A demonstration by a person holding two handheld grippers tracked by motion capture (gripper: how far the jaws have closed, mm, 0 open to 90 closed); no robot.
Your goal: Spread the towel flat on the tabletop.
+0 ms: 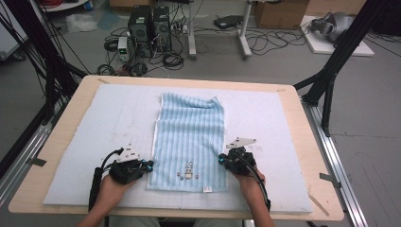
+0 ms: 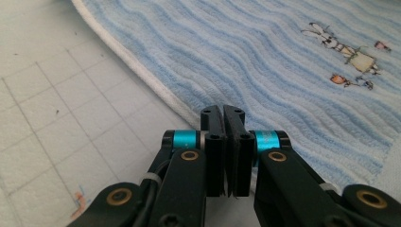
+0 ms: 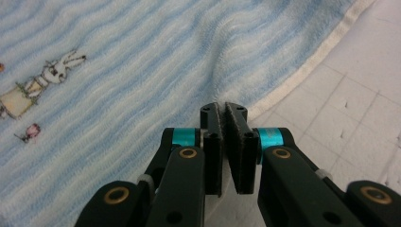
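Both grippers, left (image 1: 147,165) and right (image 1: 222,160), pinch the towel's (image 1: 190,137) side edges; bare mat (image 1: 104,123) surrounds it.

A light blue striped towel (image 1: 189,142) with a small rabbit print near its front edge lies flat on the white mat (image 1: 94,142), its far edge slightly rumpled.
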